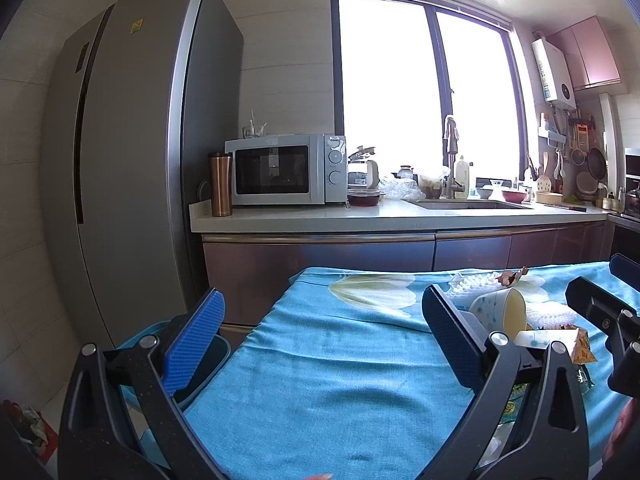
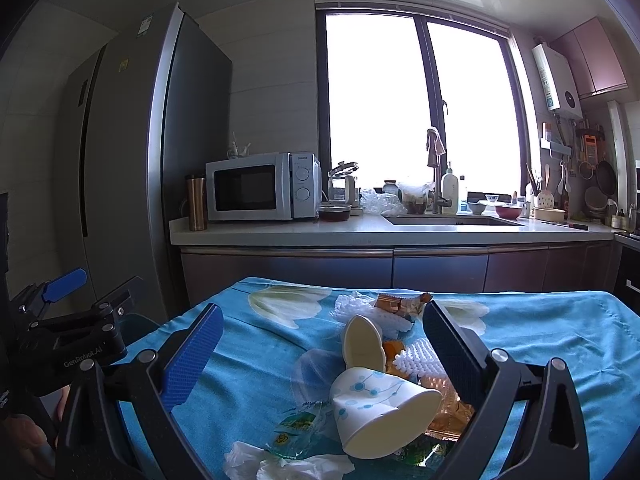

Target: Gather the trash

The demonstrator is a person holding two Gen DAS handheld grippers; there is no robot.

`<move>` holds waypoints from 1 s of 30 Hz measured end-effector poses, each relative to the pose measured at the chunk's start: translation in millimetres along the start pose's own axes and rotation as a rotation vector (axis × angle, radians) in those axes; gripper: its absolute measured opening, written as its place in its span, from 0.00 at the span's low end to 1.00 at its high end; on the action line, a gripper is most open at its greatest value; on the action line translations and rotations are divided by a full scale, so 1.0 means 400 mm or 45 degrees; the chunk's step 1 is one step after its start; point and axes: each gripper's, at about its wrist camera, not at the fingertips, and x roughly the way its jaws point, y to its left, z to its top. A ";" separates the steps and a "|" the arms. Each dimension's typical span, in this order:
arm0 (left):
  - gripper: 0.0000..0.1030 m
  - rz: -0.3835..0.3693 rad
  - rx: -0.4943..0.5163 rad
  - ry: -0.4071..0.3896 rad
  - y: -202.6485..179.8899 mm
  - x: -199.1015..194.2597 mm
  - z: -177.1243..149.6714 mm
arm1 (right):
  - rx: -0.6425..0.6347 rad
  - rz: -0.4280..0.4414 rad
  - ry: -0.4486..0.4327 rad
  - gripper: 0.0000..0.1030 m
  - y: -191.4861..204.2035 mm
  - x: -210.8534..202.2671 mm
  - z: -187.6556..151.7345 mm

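Nothing looks collected yet — paper cups point(image 2: 380, 412), wrappers point(image 2: 404, 304) and tissue point(image 2: 280, 466) litter the table point(image 2: 560, 340); both the left hand-held gripper point(image 1: 320, 344) and the right hand-held gripper point(image 2: 324, 356) gape wide, empty.

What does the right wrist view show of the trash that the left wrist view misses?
Only the right wrist view shows the near crushed white paper cup with blue dots, crumpled white tissue and the whole pile between the open right claw. Only the left wrist view shows the blue bin beside the table and red floor litter. Both share the blue floral tablecloth, the far tipped paper cup and white foam netting.
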 end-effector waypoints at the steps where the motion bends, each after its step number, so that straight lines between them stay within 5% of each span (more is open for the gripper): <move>1: 0.95 -0.003 0.001 -0.002 0.000 -0.002 -0.001 | 0.000 0.001 0.000 0.94 0.000 0.000 0.000; 30: 0.95 -0.024 0.002 -0.007 -0.005 -0.001 -0.004 | 0.014 0.014 0.010 0.94 -0.005 0.009 -0.007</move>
